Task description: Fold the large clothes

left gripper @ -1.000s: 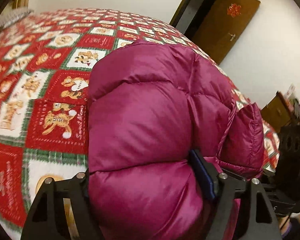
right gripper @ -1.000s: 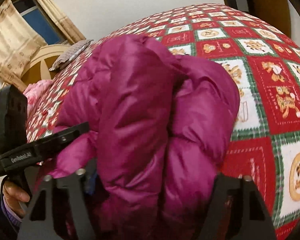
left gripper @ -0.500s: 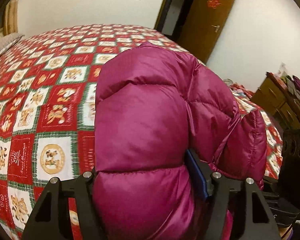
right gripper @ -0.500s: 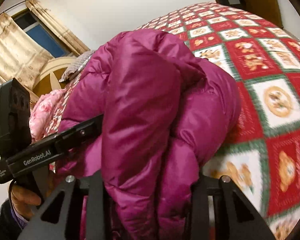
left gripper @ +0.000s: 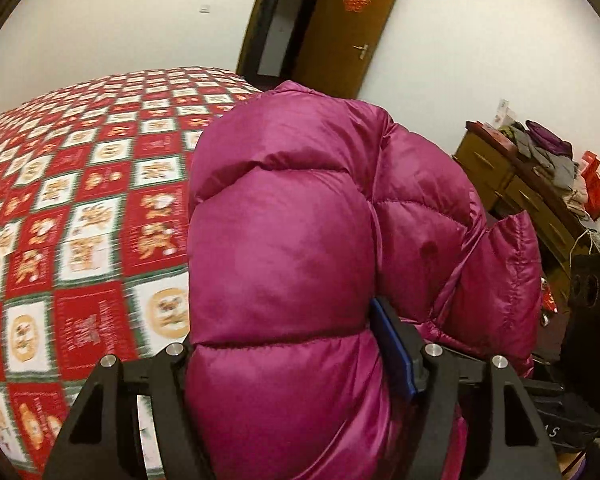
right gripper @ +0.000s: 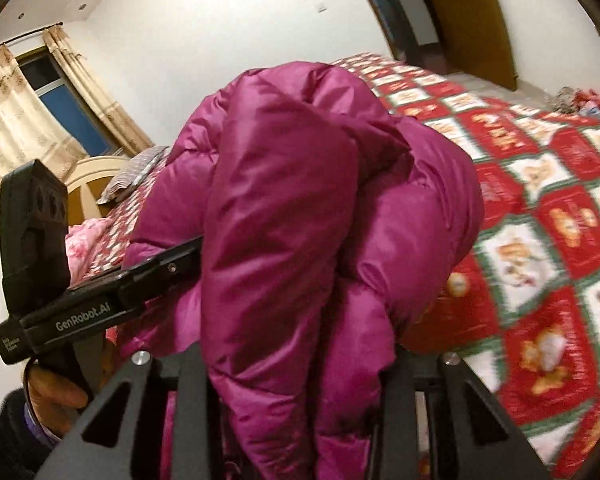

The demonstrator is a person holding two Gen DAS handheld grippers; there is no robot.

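Observation:
A magenta quilted down jacket (left gripper: 292, 248) is bundled into a thick folded roll and held up above the bed. My left gripper (left gripper: 288, 364) is shut on one end of the bundle, its blue-padded right finger pressed into the fabric. My right gripper (right gripper: 296, 364) is shut on the other end of the jacket (right gripper: 308, 216). The left gripper's body also shows at the left of the right wrist view (right gripper: 100, 300), with the person's hand under it. The fingertips of both grippers are buried in the puffy fabric.
The bed with a red, green and white patchwork cover (left gripper: 80, 208) lies below the bundle. An open brown door (left gripper: 340, 28) is in the far wall. A wooden dresser piled with clothes (left gripper: 540, 184) stands at the right. A curtained window (right gripper: 56, 92) and headboard are at the bed's far end.
Both grippers have lifted the jacket bundle up and back from the bed; more of the walls, door and dresser now shows, and the bed cover sits lower in both views.

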